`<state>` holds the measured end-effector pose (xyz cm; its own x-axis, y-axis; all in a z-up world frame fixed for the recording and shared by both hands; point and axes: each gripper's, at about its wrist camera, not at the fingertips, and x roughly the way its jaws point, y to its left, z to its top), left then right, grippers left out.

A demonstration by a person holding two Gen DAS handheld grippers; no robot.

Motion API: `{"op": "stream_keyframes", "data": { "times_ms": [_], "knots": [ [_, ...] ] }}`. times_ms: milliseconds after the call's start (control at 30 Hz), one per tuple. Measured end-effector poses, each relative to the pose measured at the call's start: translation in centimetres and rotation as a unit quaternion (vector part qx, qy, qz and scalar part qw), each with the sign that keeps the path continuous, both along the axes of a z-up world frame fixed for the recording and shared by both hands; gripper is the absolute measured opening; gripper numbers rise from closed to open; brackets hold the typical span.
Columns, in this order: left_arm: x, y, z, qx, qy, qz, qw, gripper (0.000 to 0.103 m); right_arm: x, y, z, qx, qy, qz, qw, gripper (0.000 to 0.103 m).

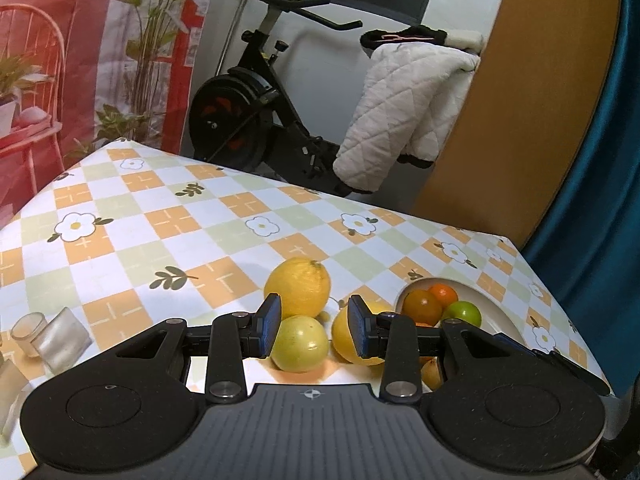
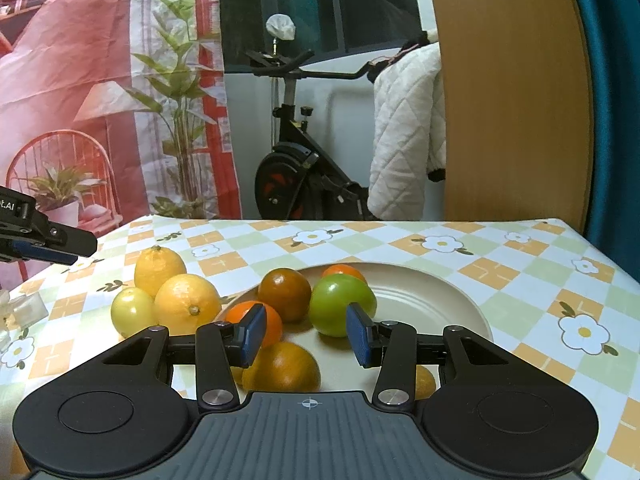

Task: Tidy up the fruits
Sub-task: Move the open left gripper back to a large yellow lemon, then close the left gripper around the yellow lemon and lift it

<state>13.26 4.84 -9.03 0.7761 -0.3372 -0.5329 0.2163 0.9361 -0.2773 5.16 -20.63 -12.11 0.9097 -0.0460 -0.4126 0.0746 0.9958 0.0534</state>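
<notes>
Fruits sit split: 3 yellow ones [image 2: 176,292] on the tablecloth [image 2: 520,276] beside the plate [image 2: 424,292], the rest on it. Round, firm and likely to roll, they want gripping across the middle. Left gripper [image 1: 314,330] and right gripper [image 2: 306,334] stand spread, pinching nothing.

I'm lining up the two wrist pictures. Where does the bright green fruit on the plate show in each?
Left wrist view: green fruit at right of centre, on the plate, beyond the tool's right finger.
Right wrist view: green fruit near centre, just above the tool's right finger.
Shared landmark: the dark brownish fruit just left of it.
</notes>
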Motion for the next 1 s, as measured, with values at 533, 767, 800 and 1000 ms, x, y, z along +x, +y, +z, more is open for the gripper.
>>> {"op": "stream_keyframes", "data": {
  "times_ms": [533,767,800,1000],
  "knots": [
    [1.7,-0.4,-0.5,-0.013,0.014,-0.032,0.9993,0.038,1.9,5.0,1.6,-0.062,0.012,0.098,0.993,0.046],
    [2.8,-0.3,-0.9,-0.024,0.017,-0.043,0.9987,0.038,4.9,7.7,2.2,-0.105,0.052,0.141,0.983,0.048],
    [2.9,-0.2,-1.0,-0.027,0.019,-0.044,0.9985,0.038,5.3,7.9,2.2,-0.109,0.06,0.143,0.982,0.048],
    [3.8,0.0,-1.5,-0.047,0.034,-0.06,0.9965,0.038,7.3,9.5,1.2,-0.141,0.094,0.165,0.972,0.054]
  ]
}}
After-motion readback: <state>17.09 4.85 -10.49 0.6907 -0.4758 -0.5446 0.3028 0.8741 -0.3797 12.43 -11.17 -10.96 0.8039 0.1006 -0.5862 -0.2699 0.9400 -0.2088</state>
